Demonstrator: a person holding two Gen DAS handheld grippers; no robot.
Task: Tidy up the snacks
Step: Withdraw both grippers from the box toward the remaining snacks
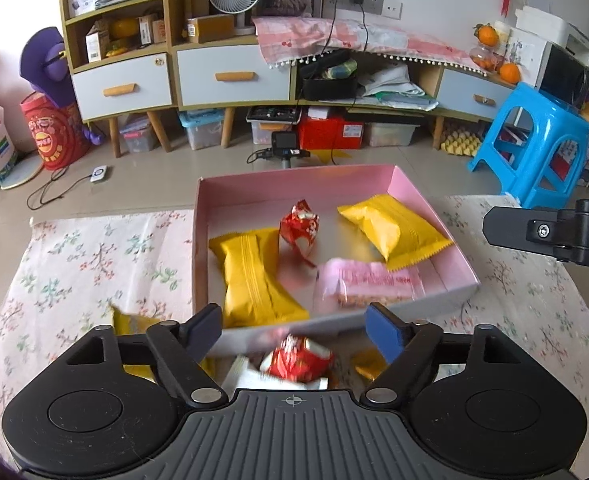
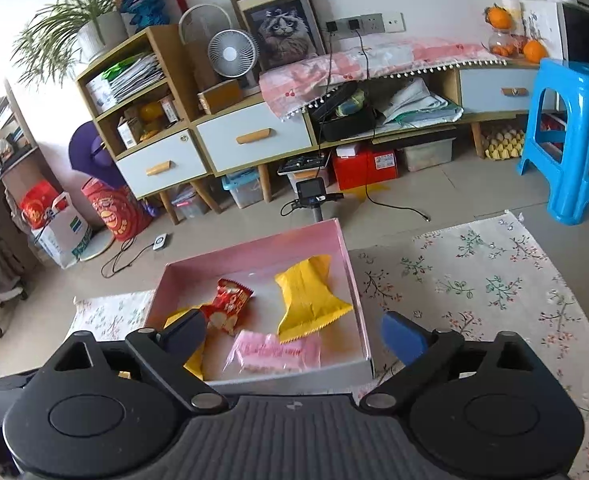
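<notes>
A pink box (image 1: 430, 216) (image 2: 354, 280) sits on a floral cloth. Inside lie two yellow packets (image 1: 254, 276) (image 1: 394, 228), a red snack pack (image 1: 300, 226) (image 2: 228, 304) and a pink wafer pack (image 1: 370, 282) (image 2: 274, 352). My left gripper (image 1: 294, 328) is open at the box's near wall, above a red snack pack (image 1: 298, 364), a white packet (image 1: 250, 376) and yellow packets (image 1: 130, 324) on the cloth. My right gripper (image 2: 294, 332) is open and empty over the box's near right part. Its body shows at the right of the left wrist view (image 1: 554, 232).
The floral cloth (image 1: 86, 264) (image 2: 486, 280) covers the floor. A blue plastic stool (image 1: 534, 144) (image 2: 574, 136) stands at the right. A camera on a stand (image 1: 284, 146) (image 2: 312, 192) sits behind the box. Cabinets line the wall.
</notes>
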